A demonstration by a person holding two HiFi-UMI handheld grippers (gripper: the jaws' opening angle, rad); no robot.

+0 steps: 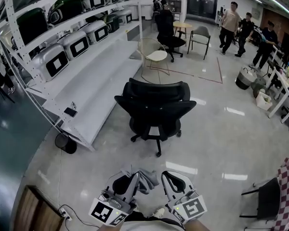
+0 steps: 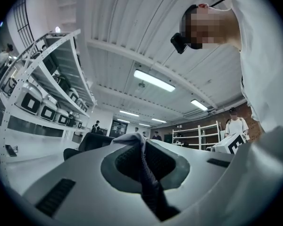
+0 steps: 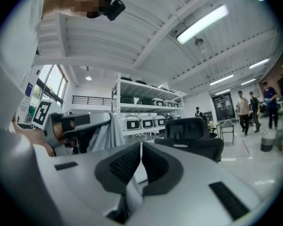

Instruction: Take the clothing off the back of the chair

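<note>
Now the grey clothing (image 1: 145, 179) is off the chair (image 1: 156, 105) and well apart from it. It sits low and near, between the two grippers, close to the person's body. It is bunched up and runs from left to right across the gap between them. In the right gripper view a fold of it (image 3: 106, 135) hangs straight down from the left gripper (image 3: 70, 126).

The left gripper (image 1: 133, 176) has its jaws pressed together, pinching the cloth; in the left gripper view a dark strip of cloth (image 2: 146, 173) runs up between the pads. The right gripper (image 1: 166, 174) has its jaws pressed together too, and a pale strip of the cloth (image 3: 132, 194) is caught low between them.

Both grippers lie side by side and point away from the person, toward the chair. Their marker cubes are nearest the person.

The black chair stands on the shiny floor (image 1: 216, 129), farther off, in the middle. On the far left a white shelf rack (image 1: 9, 13) holds rows of white machines (image 1: 53, 61) with dark fronts. At the far right some people (image 1: 229, 25) are on the floor beside a basket (image 1: 244, 78); what is in it cannot be seen.
</note>
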